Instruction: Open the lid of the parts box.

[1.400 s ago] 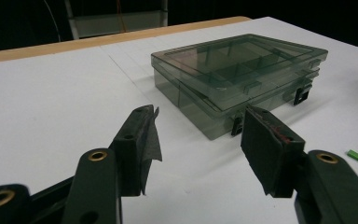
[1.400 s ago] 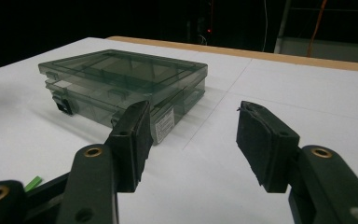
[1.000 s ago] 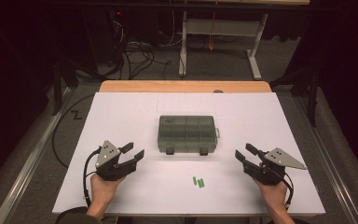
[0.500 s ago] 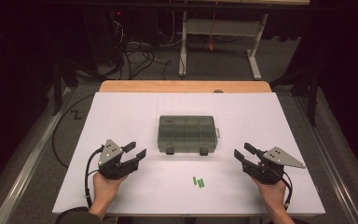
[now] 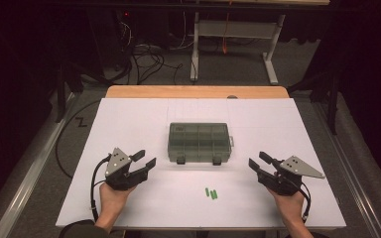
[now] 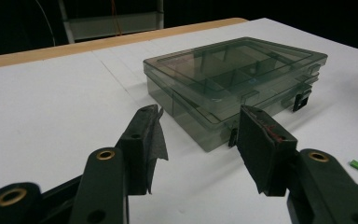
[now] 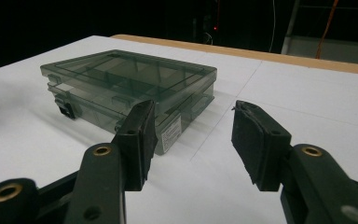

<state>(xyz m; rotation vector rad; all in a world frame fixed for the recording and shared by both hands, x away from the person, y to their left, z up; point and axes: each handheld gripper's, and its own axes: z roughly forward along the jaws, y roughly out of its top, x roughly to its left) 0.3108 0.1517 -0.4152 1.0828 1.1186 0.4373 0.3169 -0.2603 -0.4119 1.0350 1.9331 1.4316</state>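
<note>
Two hand-held black two-jaw grippers rest on a white table (image 5: pixel 129 119), one on either side of a closed, smoke-grey translucent plastic organiser box (image 5: pixel 199 142) with inner dividers showing through its flat lid. The box lies flat near the table's middle, and its two dark latches face the person.

Left of the box, and a little nearer the person, sits the left gripper (image 5: pixel 144 159), held from below by the person's left hand (image 5: pixel 112 198). Its jaws are spread apart with nothing between them, angled toward the box's near left corner but well clear of it. In the left gripper view the same jaws (image 6: pixel 198 135) frame that corner of the box (image 6: pixel 233 74) with bare table in the gap.

Right of the box, at about the same nearness to the person, the right gripper (image 5: pixel 258 162) mirrors it, held by the right hand (image 5: pixel 290 203). Its jaws are likewise spread and empty (in the right gripper view (image 7: pixel 193 135) they point at the box's end wall and a small white label).

Several small bright green sticks (image 5: pixel 211 193) lie close together on the table in front of the box, between the grippers, touched by neither.
</note>
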